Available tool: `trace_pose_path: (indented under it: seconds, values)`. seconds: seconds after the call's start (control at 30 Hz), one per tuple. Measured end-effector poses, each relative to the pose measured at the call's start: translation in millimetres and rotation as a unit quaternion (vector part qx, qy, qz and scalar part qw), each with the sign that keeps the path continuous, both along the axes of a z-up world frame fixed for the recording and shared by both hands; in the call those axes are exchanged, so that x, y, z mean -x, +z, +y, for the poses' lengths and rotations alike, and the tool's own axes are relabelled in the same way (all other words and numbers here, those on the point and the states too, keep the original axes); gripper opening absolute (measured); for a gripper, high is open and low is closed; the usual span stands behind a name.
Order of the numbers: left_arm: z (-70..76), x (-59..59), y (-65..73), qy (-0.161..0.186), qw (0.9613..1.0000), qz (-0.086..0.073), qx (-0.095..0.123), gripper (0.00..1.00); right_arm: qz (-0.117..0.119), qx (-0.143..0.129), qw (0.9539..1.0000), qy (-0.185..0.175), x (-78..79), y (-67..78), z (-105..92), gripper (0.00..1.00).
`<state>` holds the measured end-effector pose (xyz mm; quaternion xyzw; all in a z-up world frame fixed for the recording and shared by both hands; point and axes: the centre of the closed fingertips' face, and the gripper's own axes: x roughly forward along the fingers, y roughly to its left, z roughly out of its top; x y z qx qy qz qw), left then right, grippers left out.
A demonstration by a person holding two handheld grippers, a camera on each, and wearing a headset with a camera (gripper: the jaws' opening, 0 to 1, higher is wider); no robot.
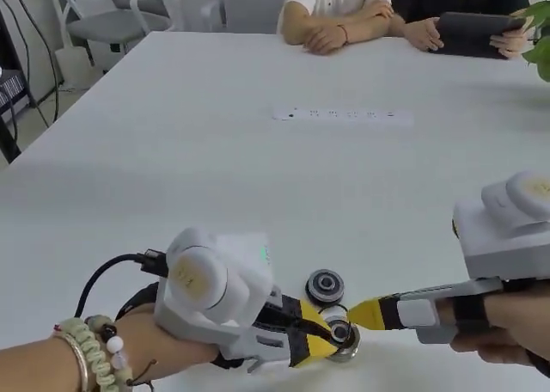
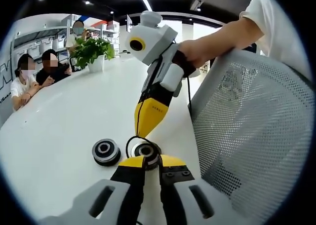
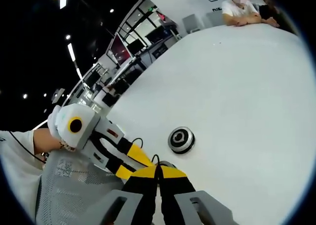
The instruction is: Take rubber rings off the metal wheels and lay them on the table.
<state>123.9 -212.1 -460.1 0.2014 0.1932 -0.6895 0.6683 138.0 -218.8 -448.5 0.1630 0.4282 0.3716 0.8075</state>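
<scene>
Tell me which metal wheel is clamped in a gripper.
The nearer wheel, between the left gripper's jaws; the other wheel lies free on the table beside it.

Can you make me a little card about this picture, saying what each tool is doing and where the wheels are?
left tool: shut on a metal wheel
right tool: shut, looks to be pinching that wheel's rubber ring, which is partly pulled off
second wheel: lying on the table, touched by neither tool
second wheel's black ring: on the wheel
rings laid on the table: none seen
</scene>
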Motion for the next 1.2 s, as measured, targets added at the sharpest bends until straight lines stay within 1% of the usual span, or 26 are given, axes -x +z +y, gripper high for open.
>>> trace_pose_path:
  seconds: [0.07, 0.17, 0.3, 0.37, 0.4, 0.47, 0.6, 0.63, 0.67, 0.77, 0.87, 0.93, 0.97, 1.03, 1.07, 1.1, 1.17, 1.2]
  values:
    - [-0.1, -0.5, 2.4, 0.0, 1.0, -0.003, 0.004, 0.08, 0.0, -0.001, 1.0, -0.002, -0.4, 0.3, -0.8, 0.0]
    - [-0.9, -2.1, 7.0, 0.002, 0.9999, 0.0, 0.011, 0.09, -0.001, -0.006, 0.9999, -0.01, -2.3, 2.2, -3.0, 0.0]
    - [-0.8, -3.2, 12.2, 0.002, 0.9999, -0.001, 0.016, 0.11, -0.002, -0.01, 0.9998, -0.02, -4.9, 4.6, -6.8, 0.0]
    - [-0.8, -3.7, 15.3, 0.002, 0.9998, 0.002, 0.019, 0.13, -0.003, -0.011, 0.9996, -0.025, -6.3, 5.9, -9.0, 0.0]
    - [-0.9, -4.0, 18.5, 0.003, 0.9997, 0.006, 0.023, 0.14, -0.004, -0.01, 0.9996, -0.027, -6.8, 6.4, -9.8, 0.0]
    - [-1.0, -5.3, 24.6, 0.006, 0.9995, 0.007, 0.032, 0.17, -0.007, -0.008, 0.9995, -0.03, -8.1, 6.9, -12.0, 0.0]
    - [-1.5, -8.2, 37.3, 0.009, 0.9989, 0.004, 0.046, 0.22, -0.012, -0.009, 0.9992, -0.037, -10.9, 9.7, -15.8, 0.0]
    - [-1.2, -9.5, 41.2, 0.01, 0.9987, 0.001, 0.05, 0.23, -0.013, -0.008, 0.9992, -0.038, -11.4, 10.1, -16.6, 0.0]
    - [-0.5, -11.6, 45.0, 0.011, 0.9985, -0.006, 0.054, 0.24, -0.015, -0.007, 0.9991, -0.04, -12.0, 11.0, -17.8, 0.0]
    - [2.0, -16.7, 53.0, 0.015, 0.9982, -0.016, 0.056, 0.31, -0.021, -0.004, 0.9989, -0.043, -13.3, 13.2, -20.8, 0.0]
    - [4.4, -19.7, 63.5, 0.02, 0.9977, -0.02, 0.061, 0.4, -0.027, -0.002, 0.9986, -0.045, -14.5, 15.5, -23.4, 0.0]
    - [5.7, -19.1, 70.7, 0.018, 0.9977, -0.016, 0.064, 0.46, -0.03, -0.001, 0.9985, -0.047, -15.2, 16.9, -24.9, 0.0]
    - [6.4, -18.6, 73.2, 0.017, 0.9977, -0.016, 0.064, 0.5, -0.033, 0.0, 0.9983, -0.048, -15.9, 18.1, -26.1, 0.0]
    - [7.6, -17.6, 77.9, 0.013, 0.9977, -0.02, 0.063, 0.54, -0.037, 0.002, 0.998, -0.05, -17.0, 20.0, -28.1, 0.0]
    - [9.1, -16.0, 82.2, 0.007, 0.9979, -0.022, 0.06, 0.56, -0.041, 0.001, 0.9978, -0.053, -18.0, 22.2, -30.1, 0.0]
    - [9.5, -15.9, 83.5, 0.006, 0.998, -0.022, 0.06, 0.59, -0.042, 0.0, 0.9976, -0.055, -18.6, 23.4, -31.2, 0.0]
    - [11.6, -16.2, 91.7, 0.006, 0.9979, -0.017, 0.062, 0.64, -0.046, -0.002, 0.9971, -0.06, -19.6, 26.1, -33.9, 0.0]
    - [12.2, -16.3, 95.2, 0.007, 0.9977, -0.018, 0.065, 0.65, -0.049, -0.002, 0.9969, -0.061, -20.0, 27.2, -35.1, 0.0]
